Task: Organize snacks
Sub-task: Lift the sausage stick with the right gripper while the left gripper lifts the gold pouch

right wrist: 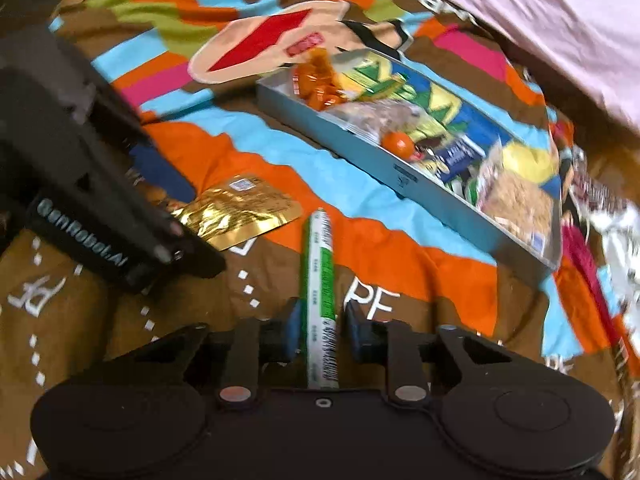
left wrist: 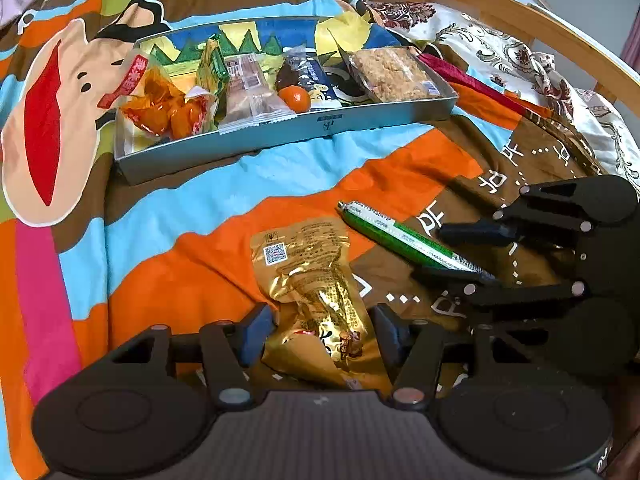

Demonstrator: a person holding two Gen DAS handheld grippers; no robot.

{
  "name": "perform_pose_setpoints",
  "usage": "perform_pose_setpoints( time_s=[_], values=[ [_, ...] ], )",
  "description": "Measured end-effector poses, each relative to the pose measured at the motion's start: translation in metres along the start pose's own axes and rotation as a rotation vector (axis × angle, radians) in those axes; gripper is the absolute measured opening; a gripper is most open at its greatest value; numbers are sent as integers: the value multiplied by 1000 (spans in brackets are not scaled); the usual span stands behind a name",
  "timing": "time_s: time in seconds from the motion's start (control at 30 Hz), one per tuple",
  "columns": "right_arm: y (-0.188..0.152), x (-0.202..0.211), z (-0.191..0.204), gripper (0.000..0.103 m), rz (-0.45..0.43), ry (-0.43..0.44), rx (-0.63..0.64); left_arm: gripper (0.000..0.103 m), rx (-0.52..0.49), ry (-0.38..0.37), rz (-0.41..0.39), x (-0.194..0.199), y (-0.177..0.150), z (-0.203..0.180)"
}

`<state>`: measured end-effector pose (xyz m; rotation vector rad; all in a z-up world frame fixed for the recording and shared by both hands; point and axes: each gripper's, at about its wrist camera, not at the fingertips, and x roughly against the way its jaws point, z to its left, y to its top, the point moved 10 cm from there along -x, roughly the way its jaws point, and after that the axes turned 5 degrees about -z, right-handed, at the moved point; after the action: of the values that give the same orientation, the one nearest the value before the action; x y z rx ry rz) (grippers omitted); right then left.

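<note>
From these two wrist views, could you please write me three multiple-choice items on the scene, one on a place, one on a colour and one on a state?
1. Where does the gold pouch lie?
A. in the tray
B. on the bedspread, between the left gripper's fingers
C. on the pink sheet

2. What colour is the sausage stick?
A. green and white
B. red
C. blue

3. How does the right gripper stand?
A. shut on nothing
B. open, fingers either side of the stick
C. out of view

Answers: 1 B, the pouch sits between the left gripper fingers, outside the tray. 2 A, green wrapper with white print. 3 B, gaps show beside the stick.
</note>
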<state>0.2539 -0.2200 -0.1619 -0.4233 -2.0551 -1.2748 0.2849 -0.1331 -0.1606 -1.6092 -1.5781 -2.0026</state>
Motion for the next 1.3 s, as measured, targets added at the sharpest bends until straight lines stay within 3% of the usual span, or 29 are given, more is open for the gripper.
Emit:
perform_pose_setpoints(
  time_s=[0.2,0.57,0.97,1.3],
  values=[
    [-1,1,15,19,-23,-73,223,60,-13,15,-17,3,2,-2],
    [-1,1,18,18,-58,-194,465,60,-34,38,-51,9,7,-3],
    [2,1,10,18,-63,-253,486,60,-29,92,-112,18,17,3],
    [18,10,-10,18,-116,-347,467,60,-18,95,-254,36,36,3]
  ],
)
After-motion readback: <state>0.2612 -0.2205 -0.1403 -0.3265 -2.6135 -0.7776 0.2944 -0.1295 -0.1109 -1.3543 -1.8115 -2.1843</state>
